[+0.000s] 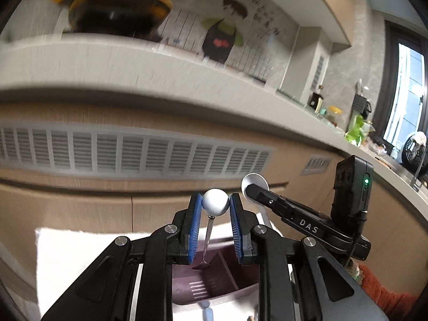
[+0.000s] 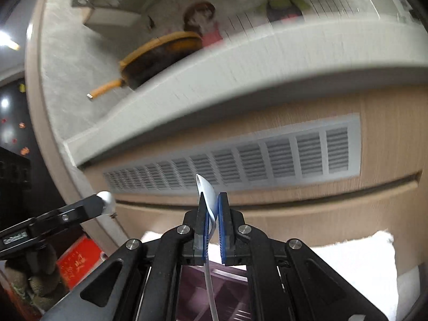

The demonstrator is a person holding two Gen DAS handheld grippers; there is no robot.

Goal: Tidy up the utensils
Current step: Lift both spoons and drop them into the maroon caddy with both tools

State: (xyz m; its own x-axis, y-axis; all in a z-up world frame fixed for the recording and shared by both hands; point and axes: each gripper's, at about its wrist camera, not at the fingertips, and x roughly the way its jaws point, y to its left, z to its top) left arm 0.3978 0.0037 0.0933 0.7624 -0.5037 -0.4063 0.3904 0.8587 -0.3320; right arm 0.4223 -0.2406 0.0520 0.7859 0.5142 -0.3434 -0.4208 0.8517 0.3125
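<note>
My left gripper [image 1: 215, 205] is shut on the round white head of a small utensil [image 1: 215, 205]; its thin metal stem [image 1: 208, 240] hangs down over a mauve slotted utensil tray [image 1: 214, 281]. My right gripper [image 2: 213, 208] is shut on the bowl of a white spoon [image 2: 207, 190]; the handle [image 2: 210, 289] hangs down over the same tray [image 2: 227, 289]. The right gripper also shows at the right of the left wrist view [image 1: 254, 187], and the left gripper at the left of the right wrist view [image 2: 105, 200]. Both are raised above the tray.
The tray lies on a white towel [image 1: 67, 256]. Ahead is a wooden cabinet front with a grey vent grille [image 1: 133, 151] under a grey counter [image 1: 107, 61]. A yellow-rimmed pan [image 1: 117, 5] sits on the counter. A light blue object [image 1: 207, 311] lies below the tray.
</note>
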